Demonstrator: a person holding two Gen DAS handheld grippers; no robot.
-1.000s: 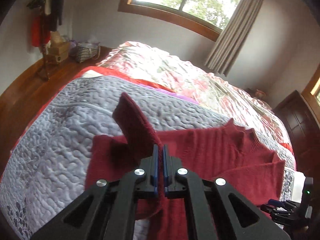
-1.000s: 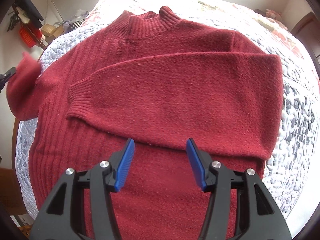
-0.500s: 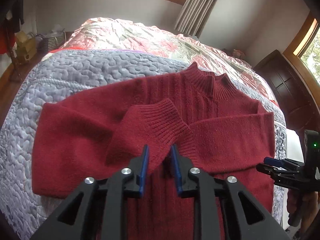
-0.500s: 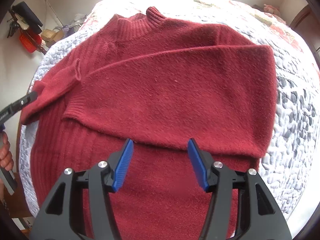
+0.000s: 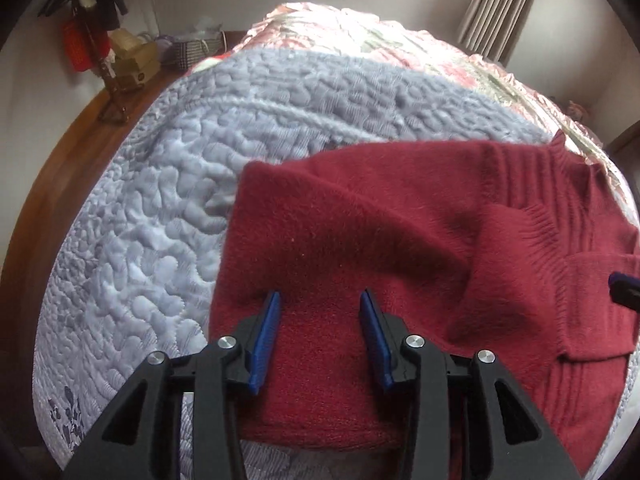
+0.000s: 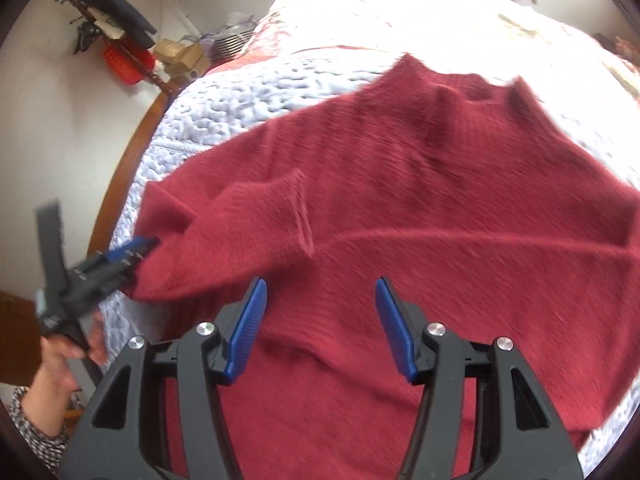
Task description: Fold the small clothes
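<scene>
Looking through the left wrist camera, I see my left gripper [image 5: 318, 334] with fingers spread and empty above the red sweater [image 5: 400, 248], which lies on the grey quilt [image 5: 160, 200] of the bed, left sleeve folded across the chest. From the right wrist view, my right gripper [image 6: 320, 328] is spread too over the lower body, so I judge both sleeves are in and the hem fold upward comes next.

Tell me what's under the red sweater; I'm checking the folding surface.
The red sweater lies on a grey quilted bedspread, visible around its edges. Whatever is directly beneath it is covered.
</scene>
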